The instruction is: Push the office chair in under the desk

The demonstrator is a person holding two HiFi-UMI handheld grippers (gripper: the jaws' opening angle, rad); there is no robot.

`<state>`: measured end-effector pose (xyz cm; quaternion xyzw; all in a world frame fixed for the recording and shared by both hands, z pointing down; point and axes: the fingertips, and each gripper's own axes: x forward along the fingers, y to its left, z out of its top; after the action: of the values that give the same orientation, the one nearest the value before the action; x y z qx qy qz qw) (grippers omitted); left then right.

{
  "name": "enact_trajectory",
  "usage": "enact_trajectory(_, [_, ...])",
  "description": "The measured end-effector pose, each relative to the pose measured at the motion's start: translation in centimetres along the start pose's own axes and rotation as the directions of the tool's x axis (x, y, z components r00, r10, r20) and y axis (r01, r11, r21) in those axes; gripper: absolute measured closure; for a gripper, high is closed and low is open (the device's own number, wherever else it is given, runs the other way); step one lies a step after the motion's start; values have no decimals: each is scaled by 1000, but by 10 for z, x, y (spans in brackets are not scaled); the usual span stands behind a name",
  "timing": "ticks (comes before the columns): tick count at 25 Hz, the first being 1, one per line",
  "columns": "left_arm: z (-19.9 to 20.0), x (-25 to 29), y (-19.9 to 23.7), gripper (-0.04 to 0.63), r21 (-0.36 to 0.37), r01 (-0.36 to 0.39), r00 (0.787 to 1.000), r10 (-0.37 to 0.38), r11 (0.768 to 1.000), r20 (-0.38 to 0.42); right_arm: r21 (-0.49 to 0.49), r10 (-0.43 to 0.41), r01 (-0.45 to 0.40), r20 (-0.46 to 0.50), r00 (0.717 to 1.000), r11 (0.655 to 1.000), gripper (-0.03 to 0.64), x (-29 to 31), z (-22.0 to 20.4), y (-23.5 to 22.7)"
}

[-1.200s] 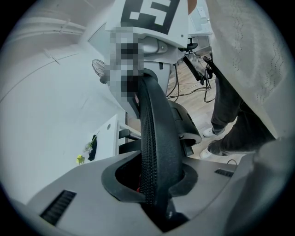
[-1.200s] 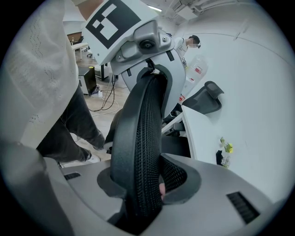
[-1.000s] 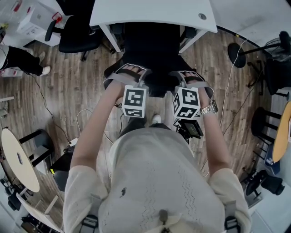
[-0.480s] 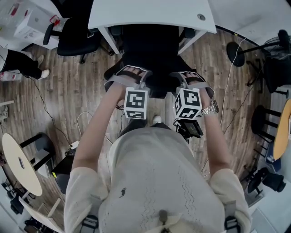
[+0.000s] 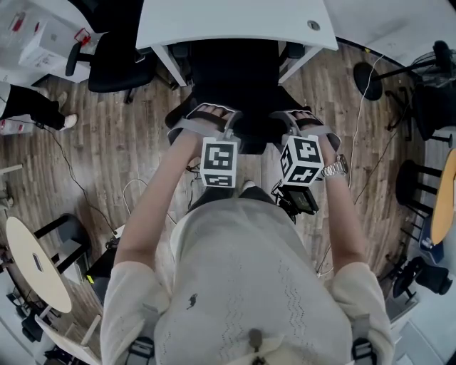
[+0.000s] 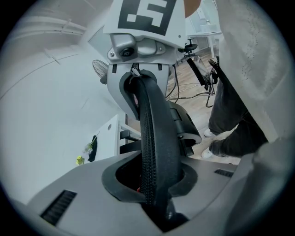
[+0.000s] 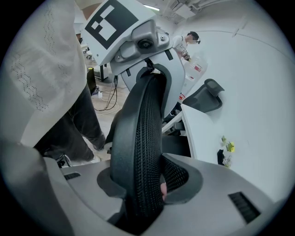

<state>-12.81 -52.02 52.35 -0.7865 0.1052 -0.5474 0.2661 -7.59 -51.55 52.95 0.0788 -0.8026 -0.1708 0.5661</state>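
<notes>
From my head view, office chair [image 5: 235,78] seat partly under white desk [image 5: 235,21], grip unclear there, gripper views show left gripper [image 6: 154,184], just tightened, and right gripper [image 7: 140,184] both clamped on its backrest rim [image 7: 138,138]

An office: white desk [image 5: 235,25], black office chair [image 5: 235,78], round table [image 5: 32,260], wood floor [image 5: 128,142].

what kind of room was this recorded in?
Most likely an open office or lab workspace: a white desk with a black office chair at it, a second chair off to the side, and a round table on wood-look floor.
</notes>
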Motion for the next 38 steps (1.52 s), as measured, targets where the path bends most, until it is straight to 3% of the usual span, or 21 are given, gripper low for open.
enact_trajectory(38, [31,21,17,502,-41,-28,998,25,999,-57,-46,-6,9,72,997,999,459,-11,-36,-14])
